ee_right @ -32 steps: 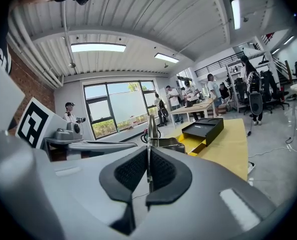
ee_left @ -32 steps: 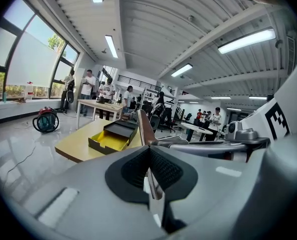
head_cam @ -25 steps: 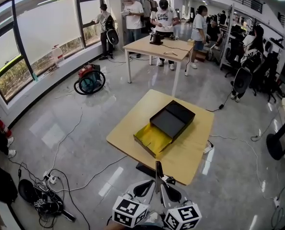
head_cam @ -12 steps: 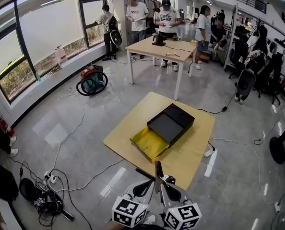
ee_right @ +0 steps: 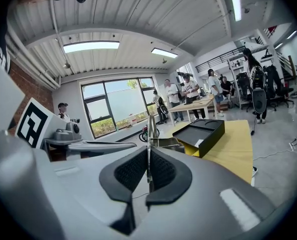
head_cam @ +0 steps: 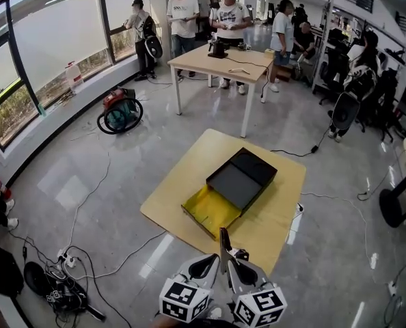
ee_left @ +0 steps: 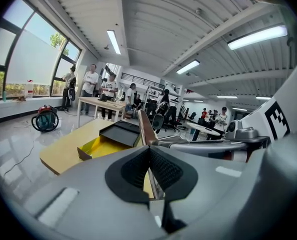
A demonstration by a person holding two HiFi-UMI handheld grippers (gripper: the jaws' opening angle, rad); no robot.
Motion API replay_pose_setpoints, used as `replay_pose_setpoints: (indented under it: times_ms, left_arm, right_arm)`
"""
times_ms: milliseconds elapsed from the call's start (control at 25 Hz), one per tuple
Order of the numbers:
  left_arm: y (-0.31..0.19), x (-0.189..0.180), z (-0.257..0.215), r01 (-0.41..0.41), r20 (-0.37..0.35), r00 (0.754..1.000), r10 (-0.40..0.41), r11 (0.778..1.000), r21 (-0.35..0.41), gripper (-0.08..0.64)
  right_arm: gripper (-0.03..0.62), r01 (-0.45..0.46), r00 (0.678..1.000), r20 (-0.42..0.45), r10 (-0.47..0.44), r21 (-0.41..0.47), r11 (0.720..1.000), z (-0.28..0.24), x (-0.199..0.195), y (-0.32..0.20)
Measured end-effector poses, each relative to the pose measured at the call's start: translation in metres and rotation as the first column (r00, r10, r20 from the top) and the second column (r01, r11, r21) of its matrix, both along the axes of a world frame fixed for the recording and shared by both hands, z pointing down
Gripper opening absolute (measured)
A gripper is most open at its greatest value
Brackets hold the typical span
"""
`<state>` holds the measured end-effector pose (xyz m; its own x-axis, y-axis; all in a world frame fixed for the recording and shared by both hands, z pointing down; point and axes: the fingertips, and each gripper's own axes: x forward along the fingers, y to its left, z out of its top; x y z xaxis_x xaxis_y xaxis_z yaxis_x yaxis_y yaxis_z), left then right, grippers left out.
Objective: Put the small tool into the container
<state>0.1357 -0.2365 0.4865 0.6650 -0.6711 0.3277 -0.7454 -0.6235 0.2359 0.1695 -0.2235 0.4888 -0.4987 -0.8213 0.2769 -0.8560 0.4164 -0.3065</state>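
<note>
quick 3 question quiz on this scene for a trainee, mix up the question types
1. True or false: the small tool already lies in the container.
2. Look at the left gripper and the right gripper. Which is shut on the small tool? A left only; B right only; C both; D neither.
3. Fill in: the black lid covers the far part of the container, and the open near part shows a ___ inside.

Key
1. False: it stands upright in the grippers, apart from the container.
2. C: each gripper view shows the jaws clamped on the thin strip.
3. yellow
</note>
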Motion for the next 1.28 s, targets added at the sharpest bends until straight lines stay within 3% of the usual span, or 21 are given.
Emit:
replay_pose_setpoints:
  times_ms: [320, 480, 800, 960, 1280]
  left_arm:
    - [-0.177, -0.110, -0.005, -0.049, -0.011, 0.999, 0.049, 0.999, -0.002, 0.001]
    - [-0.241, -0.171, 0.000, -0.074, -0.016, 0.997, 0.074, 0.997, -0.013, 0.001]
    - [-0.343, -0.252, 0.014, -0.118, -0.032, 0.993, 0.117, 0.993, -0.028, 0.002]
    - [-0.381, -0.269, 0.021, -0.124, -0.039, 0.992, 0.123, 0.991, -0.044, 0.001]
    - [-0.435, -0.264, 0.048, -0.112, -0.033, 0.993, 0.110, 0.992, -0.055, 0.001]
  right_arm:
    - [0.008, -0.034, 0.999, -0.034, 0.033, -0.024, 0.999, -0.003, -0.111, -0.176]
    - [0.008, -0.051, 0.996, -0.071, 0.047, -0.051, 0.997, 0.005, -0.170, -0.239]
    - [0.008, -0.098, 0.989, -0.121, 0.084, -0.116, 0.988, 0.026, -0.241, -0.342]
    - [0.008, -0.100, 0.987, -0.143, 0.079, -0.145, 0.984, 0.034, -0.256, -0.379]
    - [0.008, -0.080, 0.986, -0.159, 0.048, -0.202, 0.976, 0.067, -0.246, -0.436]
